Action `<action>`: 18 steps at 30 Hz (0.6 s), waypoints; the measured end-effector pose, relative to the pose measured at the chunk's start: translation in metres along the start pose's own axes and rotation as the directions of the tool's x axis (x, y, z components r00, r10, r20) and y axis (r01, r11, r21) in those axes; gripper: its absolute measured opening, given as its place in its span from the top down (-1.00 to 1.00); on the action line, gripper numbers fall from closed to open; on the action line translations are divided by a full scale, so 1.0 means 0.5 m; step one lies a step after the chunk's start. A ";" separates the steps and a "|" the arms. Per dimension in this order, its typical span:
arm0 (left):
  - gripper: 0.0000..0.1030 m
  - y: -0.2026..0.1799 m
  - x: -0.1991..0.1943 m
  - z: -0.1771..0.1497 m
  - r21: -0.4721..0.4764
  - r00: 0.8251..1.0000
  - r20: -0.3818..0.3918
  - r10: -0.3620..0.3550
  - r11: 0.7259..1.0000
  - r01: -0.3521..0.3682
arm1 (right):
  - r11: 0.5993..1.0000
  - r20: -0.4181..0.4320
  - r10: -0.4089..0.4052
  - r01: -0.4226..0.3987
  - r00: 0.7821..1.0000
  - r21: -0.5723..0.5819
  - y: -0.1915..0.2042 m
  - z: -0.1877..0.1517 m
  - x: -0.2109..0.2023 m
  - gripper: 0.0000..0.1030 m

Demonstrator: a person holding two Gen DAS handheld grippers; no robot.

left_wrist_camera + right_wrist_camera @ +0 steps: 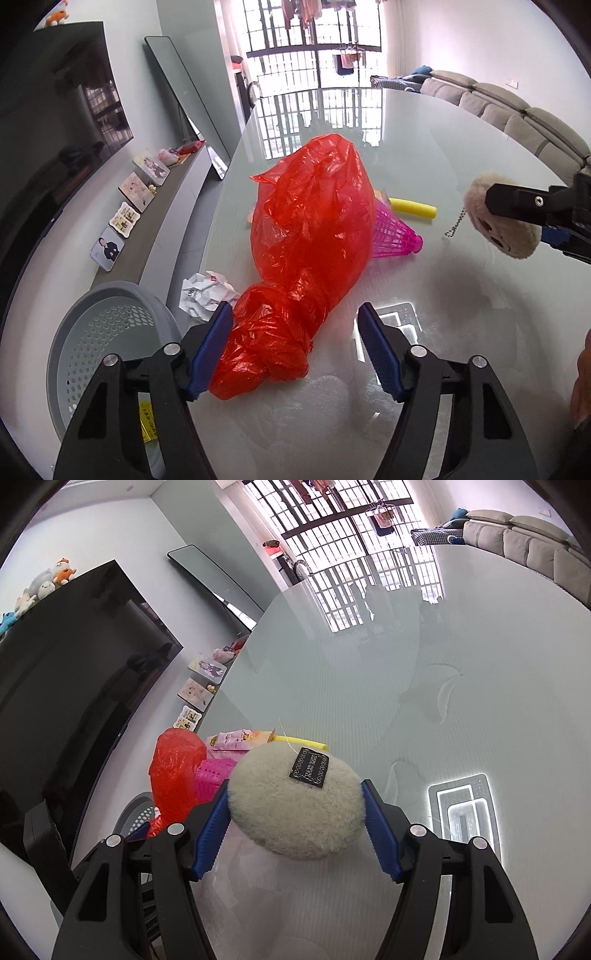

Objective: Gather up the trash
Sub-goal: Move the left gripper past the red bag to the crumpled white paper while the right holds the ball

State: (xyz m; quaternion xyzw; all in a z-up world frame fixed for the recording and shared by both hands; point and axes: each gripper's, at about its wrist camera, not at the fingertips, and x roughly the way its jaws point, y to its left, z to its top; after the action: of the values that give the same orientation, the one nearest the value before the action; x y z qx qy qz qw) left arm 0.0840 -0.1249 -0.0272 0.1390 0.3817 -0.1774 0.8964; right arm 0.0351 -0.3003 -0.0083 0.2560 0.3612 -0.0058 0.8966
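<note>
A crinkled, glossy red plastic bag (314,236) lies on the smooth, reflective glass table (424,147), its twisted neck between the ribbed blue pads of the left gripper (299,347), whose jaws stand apart, the left pad touching the film, the right one clear. Beside the bag's neck sits a crumpled white paper (207,295); behind the bag lie a pink ribbed plastic shuttlecock (395,236) and a yellow foam tube (413,208). Below the table edge stands a grey perforated basket (107,332). The right gripper (295,812) is clamped on a round, fuzzy beige plush pad (295,812) above the table.
</note>
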 end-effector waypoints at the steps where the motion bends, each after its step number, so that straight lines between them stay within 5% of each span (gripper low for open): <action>1: -0.13 -0.005 -0.003 -0.004 0.003 1.000 0.000 -0.006 1.000 0.006 | 1.000 0.005 0.005 -0.005 1.000 0.003 -0.002 0.000 -0.004 -0.28; 5: 0.20 -0.025 -0.015 -0.015 0.004 0.999 -0.003 -0.046 0.999 0.046 | 1.000 0.023 0.011 -0.011 1.000 0.013 -0.009 -0.001 -0.014 -0.28; 18: 0.20 -0.060 -0.052 -0.040 -0.015 0.989 -0.019 -0.144 0.990 0.143 | 0.998 0.009 -0.033 0.033 0.999 0.049 -0.048 -0.024 -0.023 -0.28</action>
State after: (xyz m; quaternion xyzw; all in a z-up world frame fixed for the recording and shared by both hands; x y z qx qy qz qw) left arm 0.0418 -0.1386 -0.0250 0.1070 0.4009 -0.2376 0.8783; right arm 0.0141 -0.3175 -0.0190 0.2716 0.3605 -0.0307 0.8918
